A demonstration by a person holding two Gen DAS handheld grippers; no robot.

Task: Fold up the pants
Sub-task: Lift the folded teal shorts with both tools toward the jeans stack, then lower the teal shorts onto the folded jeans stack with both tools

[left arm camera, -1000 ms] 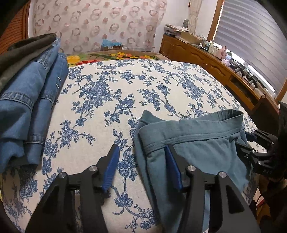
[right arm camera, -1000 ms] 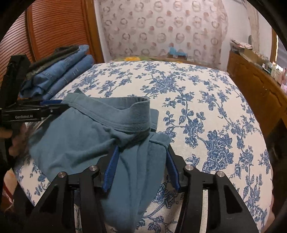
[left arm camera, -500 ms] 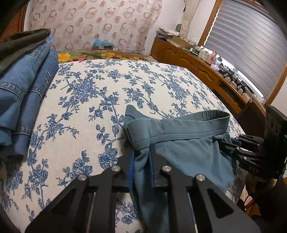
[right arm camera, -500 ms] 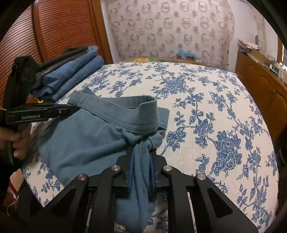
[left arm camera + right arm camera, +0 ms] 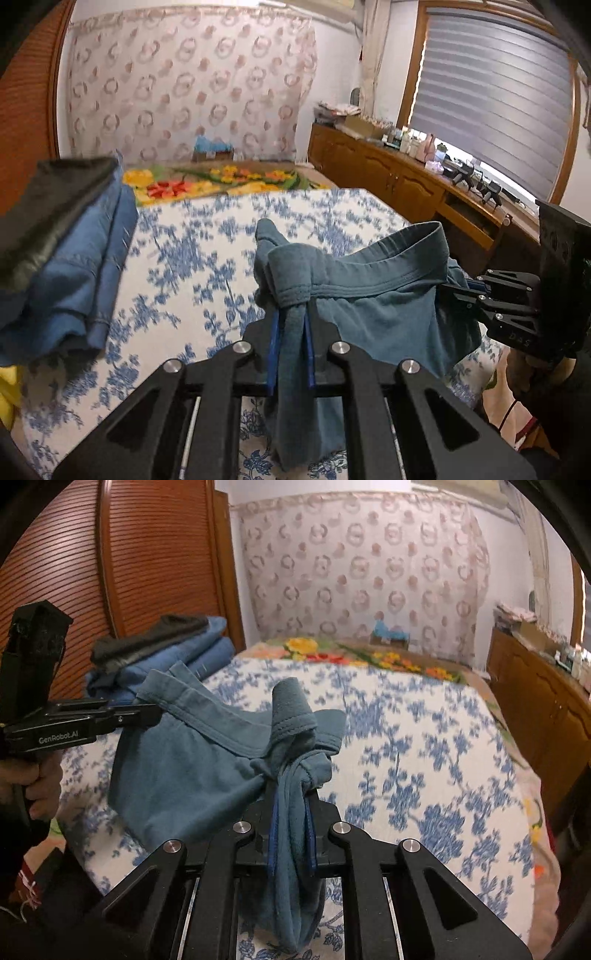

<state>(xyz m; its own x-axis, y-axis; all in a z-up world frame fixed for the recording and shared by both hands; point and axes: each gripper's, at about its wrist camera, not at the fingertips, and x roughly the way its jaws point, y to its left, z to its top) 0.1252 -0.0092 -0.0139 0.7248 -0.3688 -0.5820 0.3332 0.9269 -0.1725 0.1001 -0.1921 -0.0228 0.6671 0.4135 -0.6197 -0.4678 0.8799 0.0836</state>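
Okay, both grippers clamped on teal pants (image 5: 373, 295): left gripper (image 5: 291, 332) pinches one end of the waistband, right gripper (image 5: 291, 819) the other end, cloth bunched between blue pads. Pants hang over the floral bedspread (image 5: 424, 746). Left gripper's side reads "GenRobot.AI" (image 5: 58, 738). Folded jeans stack (image 5: 74, 266) sits beside them on the bed.

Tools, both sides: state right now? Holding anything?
Left tool: closed, clamping a bunched end of the teal pants at the waistband.
Right tool: closed, clamping the other end of the same waistband.
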